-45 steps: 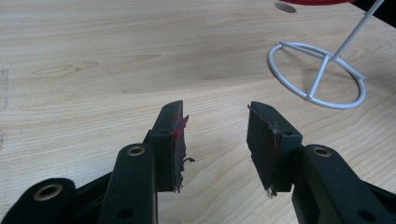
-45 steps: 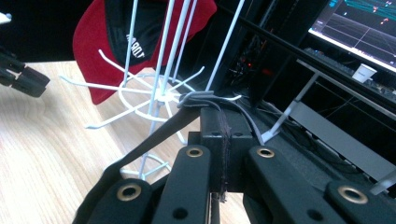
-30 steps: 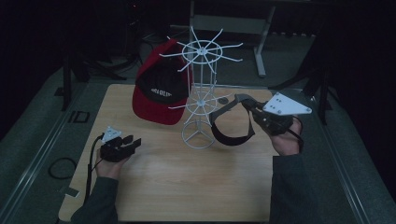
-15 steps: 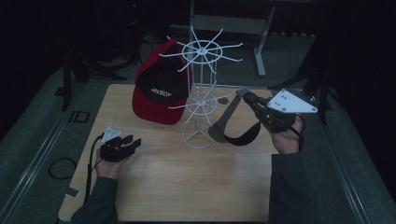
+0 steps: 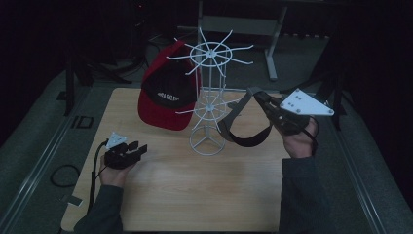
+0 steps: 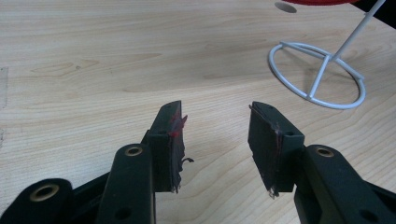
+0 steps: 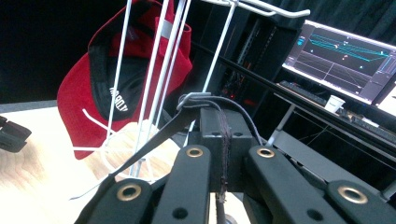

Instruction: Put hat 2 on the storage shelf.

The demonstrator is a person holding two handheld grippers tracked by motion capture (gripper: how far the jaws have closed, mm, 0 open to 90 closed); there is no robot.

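Note:
A white wire rack point(image 5: 209, 100) stands mid-table, and a red cap point(image 5: 164, 95) hangs on its left side. To the right of the rack my right gripper point(image 5: 259, 98) is raised and shut on a black strap point(image 5: 248, 141), whose loop sags toward the rack's base. In the right gripper view the jaws point(image 7: 224, 119) pinch the strap point(image 7: 154, 140) near a metal buckle, with the rack's wires point(image 7: 156, 56) and the cap point(image 7: 88, 88) just beyond. My left gripper point(image 5: 135, 149) rests low over the table at the left. It point(image 6: 215, 135) is open with nothing between its jaws.
The rack's round base ring point(image 6: 317, 74) sits on the wooden table point(image 5: 195, 195) ahead and right of my left gripper. A monitor point(image 7: 345, 56) and dark shelving stand beyond the table. A cable coil point(image 5: 63, 175) lies on the floor at the left.
My right gripper has shifted slightly right and up with the strap, and the loop now hangs closer to the rack's base. The left gripper has stayed put.

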